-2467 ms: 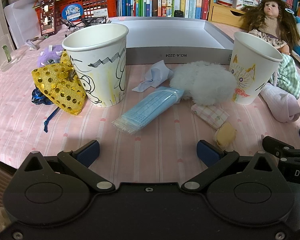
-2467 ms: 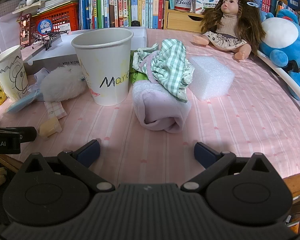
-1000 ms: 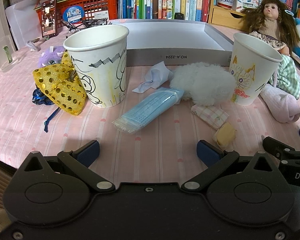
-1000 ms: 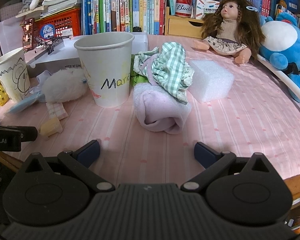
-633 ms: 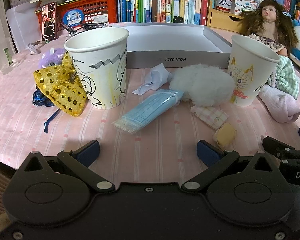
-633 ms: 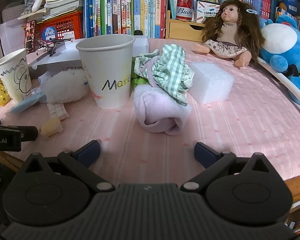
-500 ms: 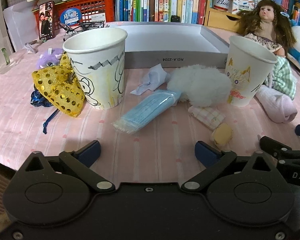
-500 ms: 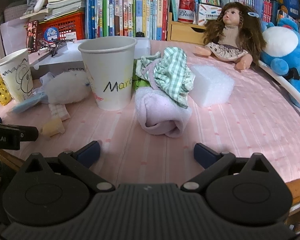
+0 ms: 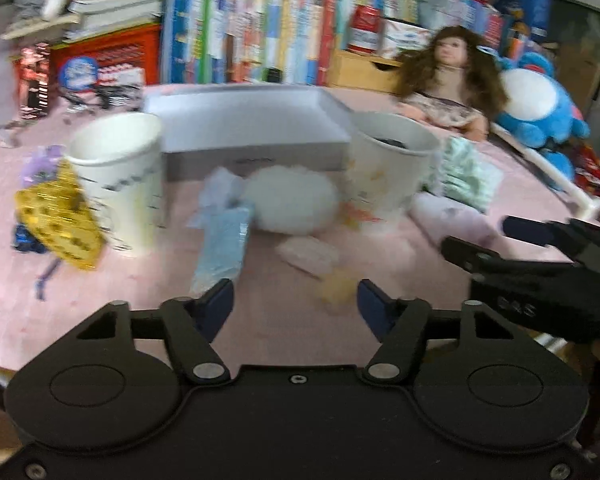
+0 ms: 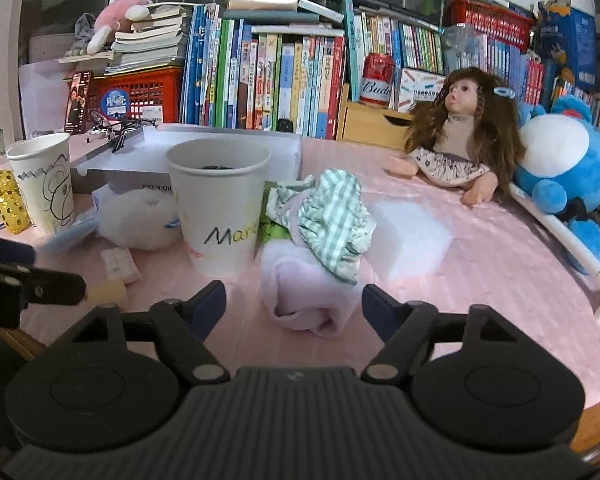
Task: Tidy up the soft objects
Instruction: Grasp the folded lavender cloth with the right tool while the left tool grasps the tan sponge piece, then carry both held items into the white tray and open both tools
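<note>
Since earlier: both views now look across the worktop (image 10: 480,264) from a higher, flatter angle than a second ago, and both tools have narrowed; no soft thing has changed place.
Progress: by my reading the sorting has barely begun; every soft thing lies loose on the pink cloth, and the grey box (image 9: 244,128) behind them looks bare inside.
Left tool (image 9: 295,305): jaws closing, nothing between the blue pads, no hold on anything; it hovers over the near edge, and this view is blurred.
Gold sequin cloth (image 9: 56,216): crumpled, touching the left paper cup (image 9: 118,176).
Blue mask pack (image 9: 224,244): flat and thin, pointing towards the left tool, far end against the white fluffy ball (image 9: 292,200).
White fluffy ball: round and furry, between the two cups, in front of the box.
Small checked cloth (image 10: 118,264): folded, with a yellow sponge piece (image 10: 108,292) just beside it.
Right paper cup (image 10: 220,204): something dark shows inside; what it is I cannot tell.
Right tool (image 10: 293,307): jaws closing, empty, aimed at the pink rolled towel (image 10: 304,292), which lies just ahead, untouched.
Green checked cloth (image 10: 332,220): bunched up, draped on the towel's far end.
White foam block (image 10: 410,232): right of the towel, apart from it.
Left to do: everything.
</note>
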Tool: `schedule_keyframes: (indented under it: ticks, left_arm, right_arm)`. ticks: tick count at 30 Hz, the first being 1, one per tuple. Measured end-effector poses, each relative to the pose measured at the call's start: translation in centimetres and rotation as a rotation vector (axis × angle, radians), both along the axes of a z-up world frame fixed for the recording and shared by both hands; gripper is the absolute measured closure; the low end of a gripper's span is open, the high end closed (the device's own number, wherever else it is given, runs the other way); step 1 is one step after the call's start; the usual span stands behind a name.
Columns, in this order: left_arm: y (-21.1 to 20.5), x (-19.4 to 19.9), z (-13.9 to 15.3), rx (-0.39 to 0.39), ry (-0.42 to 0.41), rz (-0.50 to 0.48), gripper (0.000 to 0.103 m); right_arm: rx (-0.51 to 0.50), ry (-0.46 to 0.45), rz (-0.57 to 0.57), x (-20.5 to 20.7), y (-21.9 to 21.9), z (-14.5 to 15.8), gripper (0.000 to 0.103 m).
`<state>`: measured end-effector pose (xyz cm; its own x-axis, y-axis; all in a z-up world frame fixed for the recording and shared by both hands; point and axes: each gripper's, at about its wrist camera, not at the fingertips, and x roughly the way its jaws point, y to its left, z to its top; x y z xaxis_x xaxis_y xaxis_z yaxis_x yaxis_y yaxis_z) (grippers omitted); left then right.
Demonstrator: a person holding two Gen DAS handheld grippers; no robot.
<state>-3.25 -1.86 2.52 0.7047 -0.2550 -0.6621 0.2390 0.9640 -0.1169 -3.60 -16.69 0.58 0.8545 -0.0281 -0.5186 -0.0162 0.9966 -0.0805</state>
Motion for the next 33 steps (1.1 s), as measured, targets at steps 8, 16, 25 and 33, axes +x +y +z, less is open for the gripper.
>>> schedule_keyframes:
  ticks: [8, 16, 25, 33]
  left_arm:
    - [-2.9, 0.3, -1.3, 0.059, 0.006, -0.062, 0.062]
    - [-4.2, 1.5, -2.2, 0.093, -0.013, -0.083, 0.079]
    - [-4.5, 0.1, -1.5, 0.098, -0.021, -0.124, 0.080]
    - [-3.6, -0.4, -0.1, 0.058, -0.013, -0.122, 0.080]
  right_arm:
    - [0.046, 0.039, 0.031, 0.6, -1.0, -0.3, 0.045]
    - [0.032, 0.043, 0.041, 2.2, -0.6, -1.0, 0.045]
    - [0.135, 0.072, -0.025, 0.9, -1.5, -0.5, 0.071]
    - [0.151, 0.073, 0.028, -1.9, -0.6, 1.2, 0.078]
